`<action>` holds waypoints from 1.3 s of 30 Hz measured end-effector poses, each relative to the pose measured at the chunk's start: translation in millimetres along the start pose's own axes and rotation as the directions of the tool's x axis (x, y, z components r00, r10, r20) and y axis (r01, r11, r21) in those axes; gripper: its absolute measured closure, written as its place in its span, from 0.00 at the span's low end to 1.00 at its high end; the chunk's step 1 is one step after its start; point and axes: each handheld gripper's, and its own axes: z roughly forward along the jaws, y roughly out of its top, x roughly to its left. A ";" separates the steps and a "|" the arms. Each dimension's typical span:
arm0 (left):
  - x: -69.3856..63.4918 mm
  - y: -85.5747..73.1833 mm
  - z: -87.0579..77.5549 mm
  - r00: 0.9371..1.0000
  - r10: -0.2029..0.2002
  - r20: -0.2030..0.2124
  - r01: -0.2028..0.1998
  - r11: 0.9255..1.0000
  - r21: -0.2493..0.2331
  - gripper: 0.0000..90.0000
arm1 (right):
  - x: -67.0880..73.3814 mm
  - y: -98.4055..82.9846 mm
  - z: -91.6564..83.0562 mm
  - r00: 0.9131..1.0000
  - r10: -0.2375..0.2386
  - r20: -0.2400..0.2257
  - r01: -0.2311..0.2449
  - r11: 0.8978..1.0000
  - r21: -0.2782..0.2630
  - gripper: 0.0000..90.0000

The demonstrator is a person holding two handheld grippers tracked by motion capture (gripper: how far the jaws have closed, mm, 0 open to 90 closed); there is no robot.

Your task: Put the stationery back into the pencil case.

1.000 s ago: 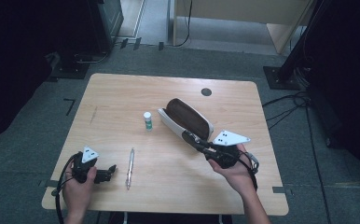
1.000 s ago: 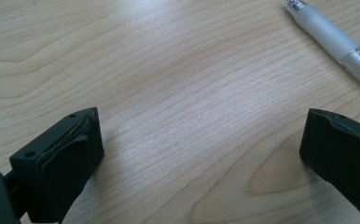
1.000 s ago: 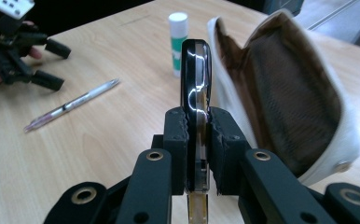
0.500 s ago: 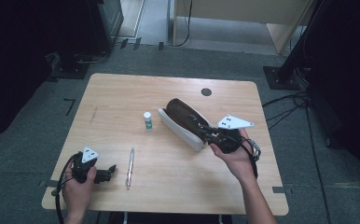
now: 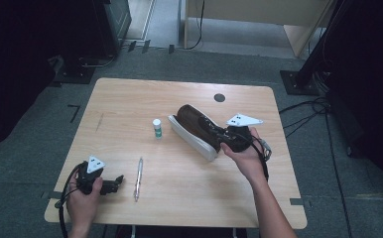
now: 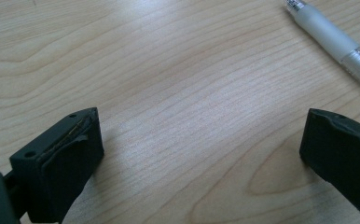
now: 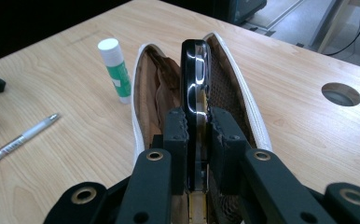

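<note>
Step in hand: the right gripper (image 7: 197, 126) is putting a glossy black flat thing (image 7: 194, 74) into an open pencil case (image 5: 192, 130), as I judge it; the thing looks like a clip or a small device, I cannot tell which.
Right gripper state: its jaws are closed on the black thing, and the pads press it from both sides.
Place of the case: middle right of the high view, lying slanted on the wooden table (image 5: 130, 99).
Left gripper (image 5: 111, 184): low left of the high view, jaws wide apart with nothing between them, above bare wood.
Pen (image 5: 139, 177): just right of the left gripper, apart from it.
Glue stick (image 5: 157, 128): upright, near the left side of the case.
Next move: probably lower the black thing deeper between the case walls, then release the grip.
</note>
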 end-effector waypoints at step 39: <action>0.0 0.0 0.0 1.000 0.000 0.000 0.000 1.000 0.000 0.00 | -9.8 7.9 51.5 1.000 -0.009 -0.012 0.011 0.976 0.217 0.87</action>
